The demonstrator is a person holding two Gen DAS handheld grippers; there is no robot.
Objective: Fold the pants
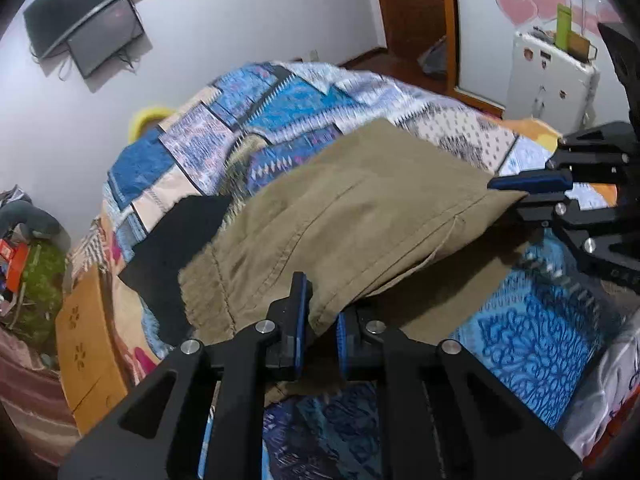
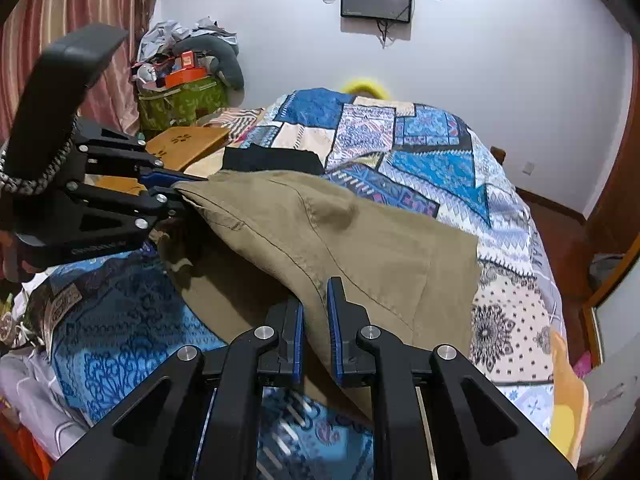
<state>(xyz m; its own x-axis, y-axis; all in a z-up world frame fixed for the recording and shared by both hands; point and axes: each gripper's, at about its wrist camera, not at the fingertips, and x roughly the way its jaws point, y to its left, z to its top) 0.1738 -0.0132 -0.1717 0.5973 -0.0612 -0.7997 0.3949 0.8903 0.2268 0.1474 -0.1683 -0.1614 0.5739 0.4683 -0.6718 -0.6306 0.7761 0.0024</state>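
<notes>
We hold the khaki pants lifted over the quilted bed, left gripper and right gripper jaws each clenched on one edge. Keep both level, cloth taut, and lower evenly.

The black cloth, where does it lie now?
The black cloth lies flat on the patchwork quilt, just behind the raised khaki pants and beside the wooden board; in the left wrist view it is left of the pants.
</notes>
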